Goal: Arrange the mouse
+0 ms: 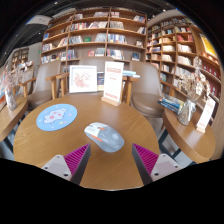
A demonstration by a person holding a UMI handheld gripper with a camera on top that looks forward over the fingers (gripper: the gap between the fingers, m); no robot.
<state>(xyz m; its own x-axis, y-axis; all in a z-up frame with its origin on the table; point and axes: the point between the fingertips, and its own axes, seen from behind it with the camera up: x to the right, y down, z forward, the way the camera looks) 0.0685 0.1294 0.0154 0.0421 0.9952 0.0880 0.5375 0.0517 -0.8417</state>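
The pale, silvery-white computer mouse (104, 136) lay on the round wooden tabletop (110, 168), just ahead of the claw (110, 160) and a little toward its left finger, with its long axis angled across the line of approach. The claw's two fingers stood apart, their magenta pads (146, 156) showing on the inner faces, and nothing was held between them; the mouse sat beyond the fingertips, untouched.

Farther off from the mouse, and to its left, a round light-blue mouse mat (56, 117) with a small printed figure rested flat on the same tabletop, well apart from the mouse. Beyond the mouse, at the far rim, stood two upright display cards (83, 79) and a tall orange-and-white book (113, 82) on a stand, with chairs and long bookshelves (95, 35) behind them.

As it looked to me, the step in hand was the approach to grasp. To do it well, the claw wanted shifting left until the mouse lay centred between the fingers, and turning so the pads met its long flanks squarely rather than its curved ends. The shell looked smooth and rounded, so a low, even grip seemed wise, or it might squirt forward. The blue mat seemed the likely place to set it.
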